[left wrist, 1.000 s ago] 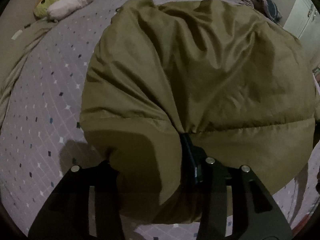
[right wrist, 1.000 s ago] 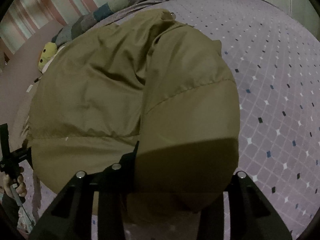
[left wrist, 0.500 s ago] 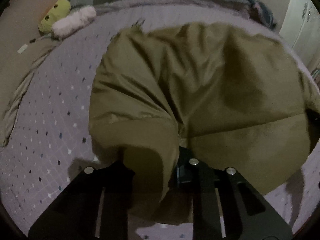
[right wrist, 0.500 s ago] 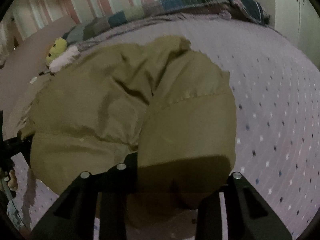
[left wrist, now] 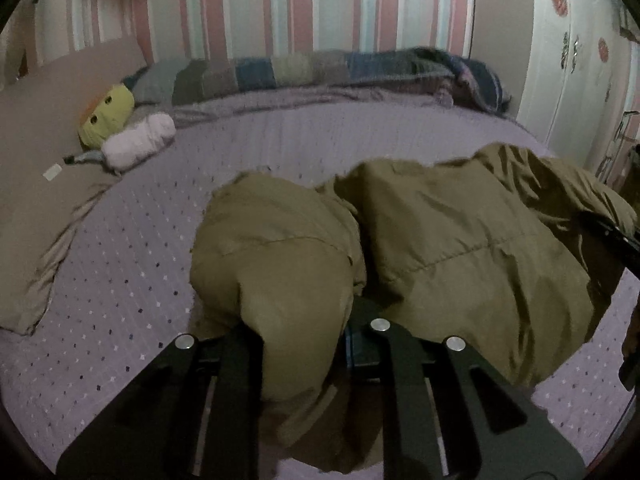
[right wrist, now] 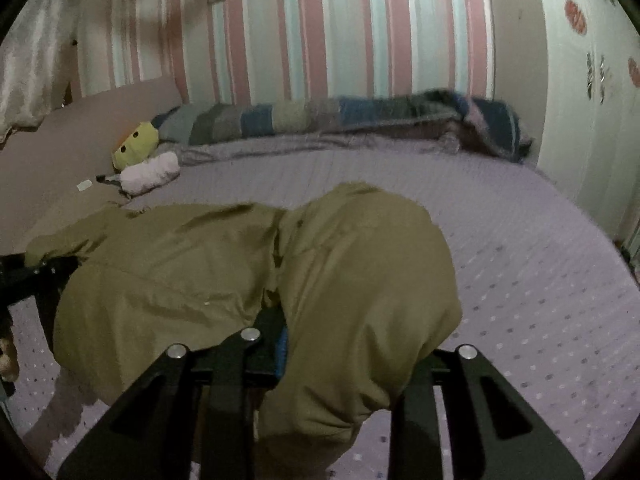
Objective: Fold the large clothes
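Observation:
An olive-green padded jacket (left wrist: pixel 460 248) hangs bunched over a bed with a lilac dotted sheet (left wrist: pixel 132 280). My left gripper (left wrist: pixel 344 320) is shut on a fold of the jacket at its near left corner; cloth drapes over the fingers and hides the tips. My right gripper (right wrist: pixel 280 332) is shut on the jacket (right wrist: pixel 360 280) at its near right corner, also draped over. Each gripper shows at the other view's edge: the right one in the left wrist view (left wrist: pixel 616 240), the left one in the right wrist view (right wrist: pixel 36 276). The jacket is lifted between them.
A yellow plush toy (left wrist: pixel 106 114) and a pink plush roll (left wrist: pixel 138 142) lie at the bed's far left. A striped blanket (left wrist: pixel 340 72) is heaped along the far edge by the striped wall. A white wardrobe (left wrist: pixel 576 64) stands at the right. A beige sheet (left wrist: pixel 48 216) lies left.
Both grippers have lifted and pulled back with the jacket. The views tilted up from the spread jacket to the far wall, and the jacket now hangs bunched.

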The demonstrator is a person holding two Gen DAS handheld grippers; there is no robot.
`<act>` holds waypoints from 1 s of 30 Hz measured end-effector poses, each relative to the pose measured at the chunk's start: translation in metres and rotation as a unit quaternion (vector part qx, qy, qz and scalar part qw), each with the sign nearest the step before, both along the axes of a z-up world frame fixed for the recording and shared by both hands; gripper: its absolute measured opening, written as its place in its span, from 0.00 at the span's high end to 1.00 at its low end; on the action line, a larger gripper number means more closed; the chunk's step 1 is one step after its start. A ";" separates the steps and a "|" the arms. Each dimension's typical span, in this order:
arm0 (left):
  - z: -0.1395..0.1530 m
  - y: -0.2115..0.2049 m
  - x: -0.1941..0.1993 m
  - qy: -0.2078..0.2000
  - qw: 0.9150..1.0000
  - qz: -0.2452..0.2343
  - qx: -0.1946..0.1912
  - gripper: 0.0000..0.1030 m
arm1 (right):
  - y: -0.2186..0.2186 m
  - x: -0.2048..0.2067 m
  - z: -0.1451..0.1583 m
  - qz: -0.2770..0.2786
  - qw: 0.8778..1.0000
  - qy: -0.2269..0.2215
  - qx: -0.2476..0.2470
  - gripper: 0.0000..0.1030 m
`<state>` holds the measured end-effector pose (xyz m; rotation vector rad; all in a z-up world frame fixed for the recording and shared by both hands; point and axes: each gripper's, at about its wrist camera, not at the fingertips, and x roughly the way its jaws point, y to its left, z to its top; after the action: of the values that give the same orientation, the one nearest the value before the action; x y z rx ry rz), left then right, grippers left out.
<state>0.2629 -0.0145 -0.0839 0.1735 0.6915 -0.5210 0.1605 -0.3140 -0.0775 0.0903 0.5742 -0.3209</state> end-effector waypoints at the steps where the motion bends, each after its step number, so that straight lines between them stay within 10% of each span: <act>1: 0.003 0.003 -0.012 -0.007 1.000 0.000 -0.004 0.86 | -0.001 -0.012 0.005 -0.002 1.000 -0.008 -0.006 0.75; 19: -0.071 0.125 -0.087 0.039 0.998 0.043 0.026 0.83 | 0.037 -0.118 -0.080 0.006 0.998 0.050 0.039 0.75; 30: -0.113 0.143 -0.055 0.108 0.993 0.038 0.010 0.59 | 0.003 -0.131 -0.114 -0.007 0.985 0.120 0.120 0.45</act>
<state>0.2079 0.1280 -0.1968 0.1091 0.9117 -0.4639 0.0298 -0.3112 -0.1912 0.2919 0.8509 -0.2773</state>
